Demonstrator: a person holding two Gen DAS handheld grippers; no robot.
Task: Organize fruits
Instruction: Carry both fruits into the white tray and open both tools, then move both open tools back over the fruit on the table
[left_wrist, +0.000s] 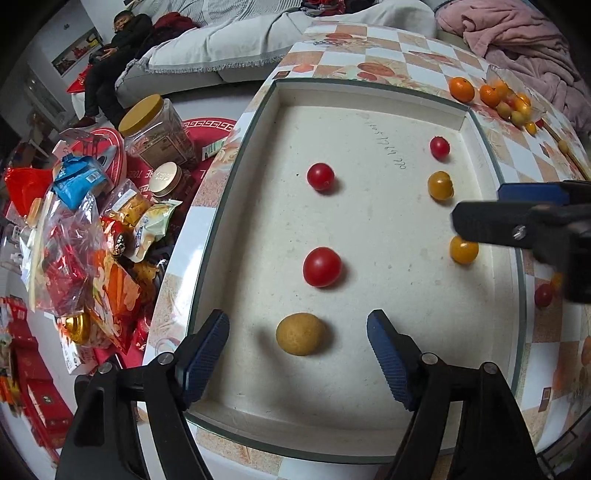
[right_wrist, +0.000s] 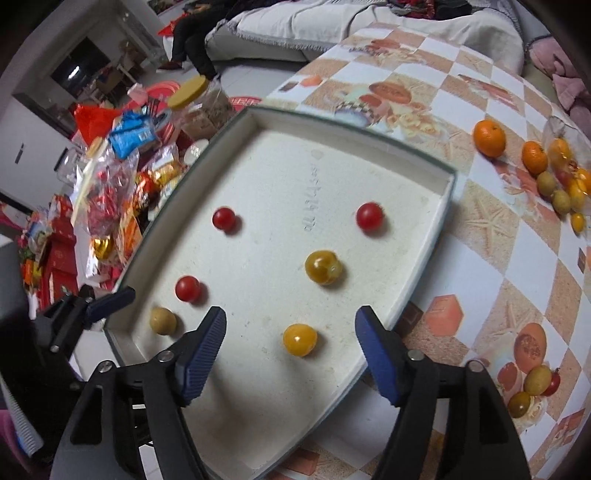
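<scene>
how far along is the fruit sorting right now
Done: six small fruits sit in the white tray. In hand: nothing; the left tool and right tool are open. Left: the oranges and small fruits on the tablecloth.

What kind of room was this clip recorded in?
Most likely a home living room. A grey sofa with a person sitting on it stands behind the table with a patterned cloth, a pink blanket lies nearby, and snack packets and jars are piled beside the white tray.
</scene>
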